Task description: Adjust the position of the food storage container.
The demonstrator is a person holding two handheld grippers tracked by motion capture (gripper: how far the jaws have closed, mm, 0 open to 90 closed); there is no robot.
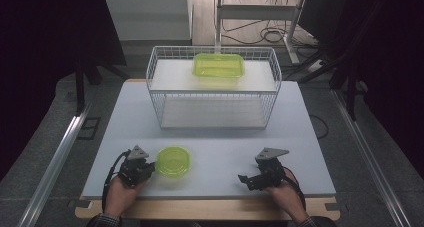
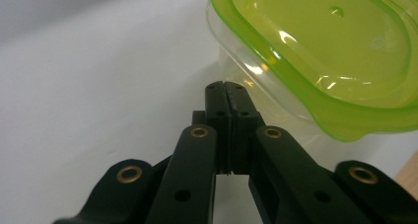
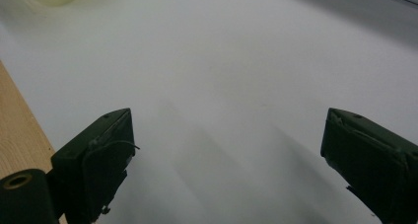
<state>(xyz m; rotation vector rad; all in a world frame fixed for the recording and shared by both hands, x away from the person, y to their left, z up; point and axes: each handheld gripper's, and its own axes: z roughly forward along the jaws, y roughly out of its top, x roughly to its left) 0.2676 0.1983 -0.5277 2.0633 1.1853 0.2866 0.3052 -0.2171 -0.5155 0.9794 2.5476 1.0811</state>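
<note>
Left gripper (image 1: 150, 171): sits at the near left of the counter, held in the person's left hand (image 1: 119, 193); its jaws are pressed together with nothing between them, as the left gripper view (image 2: 226, 88) shows plainly.
Small container (image 1: 173, 161): a clear tub with a yellow-green lid, standing upright on the counter just to the right of the left gripper; in the left gripper view (image 2: 315, 56) its clear wall lies right at the closed jaw tips, and I cannot tell whether they touch it.
Right gripper (image 1: 245, 179): sits at the near right of the counter, held in the person's right hand (image 1: 286, 193), well apart from the small container; its jaws stand wide, with bare counter between them in the right gripper view (image 3: 226, 150).
Counter (image 1: 215, 142): a pale grey-white top lying on a wooden board whose edge shows along the near side.
Wire rack (image 1: 214, 89): a white wire basket frame with a shelf, standing at the far middle of the counter, well apart from both grippers.
Large container (image 1: 218, 65): a yellow-green rectangular tub lying on the upper shelf of the wire rack, near its far side.
Background: dark curtains at left and right, cables on the floor beyond the counter.
</note>
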